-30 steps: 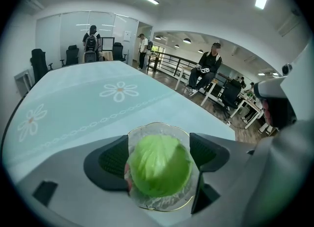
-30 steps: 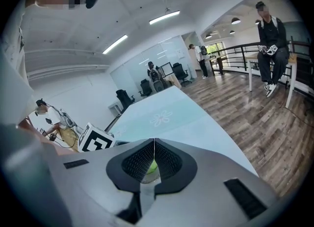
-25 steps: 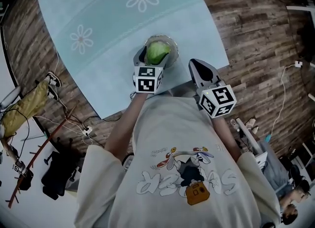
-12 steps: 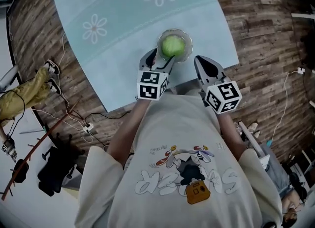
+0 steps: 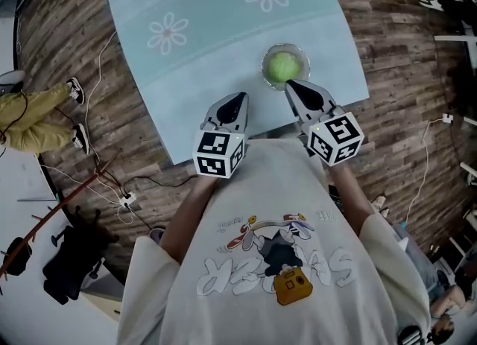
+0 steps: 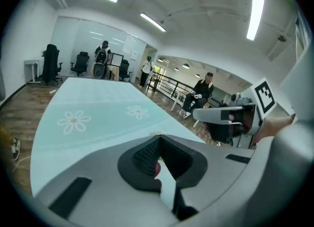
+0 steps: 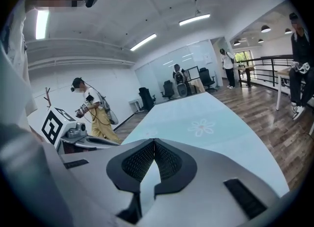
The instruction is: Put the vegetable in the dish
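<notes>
A round green vegetable lies in a small glass dish near the front right corner of the light blue tablecloth. My left gripper is at the table's front edge, left of the dish and apart from it, shut on nothing. In the left gripper view its jaws meet with nothing between them. My right gripper is just in front of the dish, its tip close to the rim. It is shut and holds nothing.
The cloth has white flower prints and fills the far side of the table. Wooden floor surrounds the table, with cables at the left. People and office chairs stand far behind the table.
My left gripper has let go of the vegetable, which now rests in the dish. It has drawn back to the left and shut. The right gripper stays shut.
</notes>
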`<state>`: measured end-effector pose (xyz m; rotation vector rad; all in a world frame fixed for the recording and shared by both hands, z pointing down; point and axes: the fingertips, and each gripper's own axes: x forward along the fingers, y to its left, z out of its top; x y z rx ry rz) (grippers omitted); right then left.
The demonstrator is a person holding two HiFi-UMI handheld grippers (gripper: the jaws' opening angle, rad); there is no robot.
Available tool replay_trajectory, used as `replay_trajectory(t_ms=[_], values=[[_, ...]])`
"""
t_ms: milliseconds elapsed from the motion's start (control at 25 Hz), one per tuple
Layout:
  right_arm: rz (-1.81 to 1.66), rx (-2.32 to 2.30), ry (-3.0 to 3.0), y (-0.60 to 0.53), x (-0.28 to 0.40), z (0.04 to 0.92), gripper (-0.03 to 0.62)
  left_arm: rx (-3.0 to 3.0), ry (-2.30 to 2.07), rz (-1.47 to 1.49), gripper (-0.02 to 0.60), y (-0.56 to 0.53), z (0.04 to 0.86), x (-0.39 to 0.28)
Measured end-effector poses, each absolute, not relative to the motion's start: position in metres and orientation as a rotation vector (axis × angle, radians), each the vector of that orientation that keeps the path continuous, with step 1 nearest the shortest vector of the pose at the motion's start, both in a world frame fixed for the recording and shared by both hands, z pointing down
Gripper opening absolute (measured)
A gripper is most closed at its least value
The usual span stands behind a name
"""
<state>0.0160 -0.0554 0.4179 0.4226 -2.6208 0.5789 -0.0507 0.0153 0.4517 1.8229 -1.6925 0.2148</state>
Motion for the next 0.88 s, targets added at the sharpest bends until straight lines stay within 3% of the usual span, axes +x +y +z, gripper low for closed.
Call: replay_trajectory(t_ms=[440,880], values=[[0.457,0.280,-2.748,0.019,-0.047,0.344,0.018,1.948,-1.844,0.050,0.006,0.091,0.336,-0.114],[0.444,0.315,-2.832,0.054,-0.035,0.300,0.018,2.061,-1.867,0.105,0.006,0.109,0.323,-0.121]])
